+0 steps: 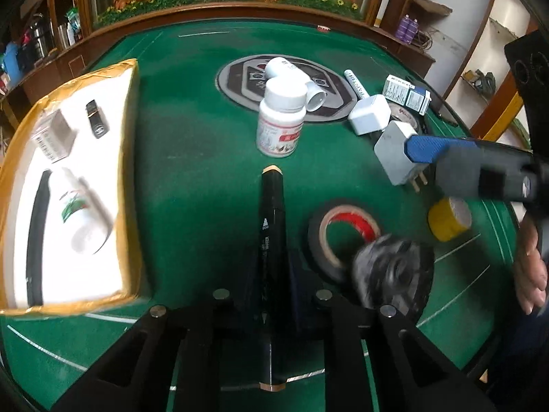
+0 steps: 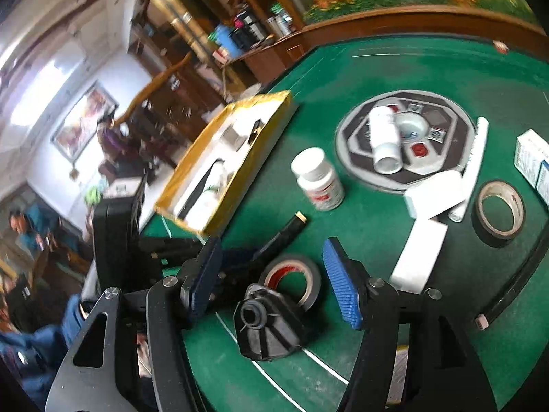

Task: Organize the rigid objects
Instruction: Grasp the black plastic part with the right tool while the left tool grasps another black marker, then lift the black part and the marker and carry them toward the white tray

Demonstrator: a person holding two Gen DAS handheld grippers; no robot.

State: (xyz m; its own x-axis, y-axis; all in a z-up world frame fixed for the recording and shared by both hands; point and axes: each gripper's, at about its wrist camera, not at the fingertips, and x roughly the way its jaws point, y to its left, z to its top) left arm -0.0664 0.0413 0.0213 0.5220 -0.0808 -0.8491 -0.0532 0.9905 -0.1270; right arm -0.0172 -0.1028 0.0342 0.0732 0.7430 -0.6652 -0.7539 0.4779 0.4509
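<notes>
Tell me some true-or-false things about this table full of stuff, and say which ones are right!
1. The left hand-held gripper is shut on a black marker. True.
2. The white pill bottle lies flat. False: it stands upright.
3. The yellow tape roll sits inside the gold-edged tray. False: it sits on the green table.
4. The right hand-held gripper is open and holds nothing. True.

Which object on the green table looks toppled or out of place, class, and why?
The white pipe elbow lies tipped on the round grey centre plate, leaning against the capped pill bottle, which stands upright. Other loose items sit scattered on the felt rather than in the yellow-edged box.
</notes>
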